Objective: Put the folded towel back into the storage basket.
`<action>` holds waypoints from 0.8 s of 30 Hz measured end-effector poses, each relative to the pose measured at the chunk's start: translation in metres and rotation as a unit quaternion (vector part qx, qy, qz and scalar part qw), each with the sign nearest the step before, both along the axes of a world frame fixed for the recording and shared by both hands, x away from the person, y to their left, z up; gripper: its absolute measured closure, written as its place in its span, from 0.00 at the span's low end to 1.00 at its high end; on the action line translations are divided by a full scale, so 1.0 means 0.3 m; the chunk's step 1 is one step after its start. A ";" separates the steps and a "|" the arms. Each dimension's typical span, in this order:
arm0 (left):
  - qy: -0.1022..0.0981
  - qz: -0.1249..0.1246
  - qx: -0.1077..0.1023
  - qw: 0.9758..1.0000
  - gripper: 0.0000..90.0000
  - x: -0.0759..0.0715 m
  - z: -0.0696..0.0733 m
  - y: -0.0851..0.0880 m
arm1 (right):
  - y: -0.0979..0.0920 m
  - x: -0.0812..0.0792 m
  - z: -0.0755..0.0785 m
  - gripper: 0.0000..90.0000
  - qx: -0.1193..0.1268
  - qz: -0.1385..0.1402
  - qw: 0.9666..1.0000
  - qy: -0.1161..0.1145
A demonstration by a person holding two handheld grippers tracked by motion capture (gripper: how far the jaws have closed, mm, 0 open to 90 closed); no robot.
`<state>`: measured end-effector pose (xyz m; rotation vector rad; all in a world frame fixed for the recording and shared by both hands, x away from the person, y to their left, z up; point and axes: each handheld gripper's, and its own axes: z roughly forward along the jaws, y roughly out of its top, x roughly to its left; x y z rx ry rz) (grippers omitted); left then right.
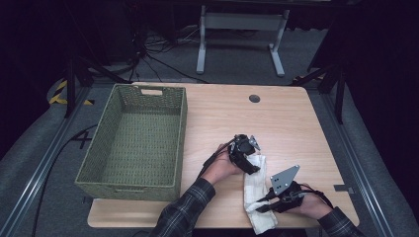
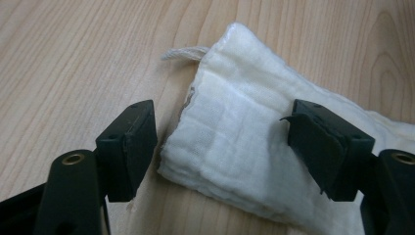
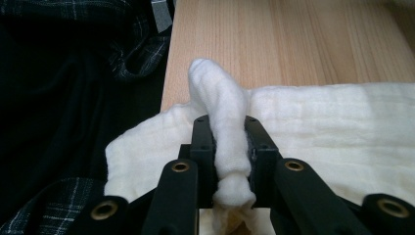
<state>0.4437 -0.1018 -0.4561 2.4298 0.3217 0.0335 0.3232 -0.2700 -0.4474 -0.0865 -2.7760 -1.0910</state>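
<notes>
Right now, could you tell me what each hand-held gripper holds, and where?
Right hand-held gripper pinches a bunched fold of the white folded cloth. Left hand-held gripper straddles its far end, open.

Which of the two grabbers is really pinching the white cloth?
The right hand-held gripper: its jaws squeeze a bunched fold of the white cloth. The left hand-held gripper is open, its jaws straddling the cloth's far end.

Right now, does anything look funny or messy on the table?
A little. The white cloth hangs over the table's near edge, and a loose string sticks out of its far end. The right claw has bunched one fold upward. The basket looks fine.
</notes>
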 end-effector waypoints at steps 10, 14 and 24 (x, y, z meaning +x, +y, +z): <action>0.032 -0.054 -0.019 0.998 0.76 -0.009 0.001 0.006 | -0.001 0.002 0.002 0.87 0.001 -0.001 1.000 0.003; 0.034 -0.064 -0.020 0.997 0.88 -0.013 0.001 0.006 | -0.005 0.006 0.007 0.87 0.008 -0.006 1.000 0.004; 0.009 -0.052 -0.018 0.998 0.90 -0.044 0.043 0.008 | -0.020 0.023 0.026 0.87 0.024 -0.025 0.999 0.003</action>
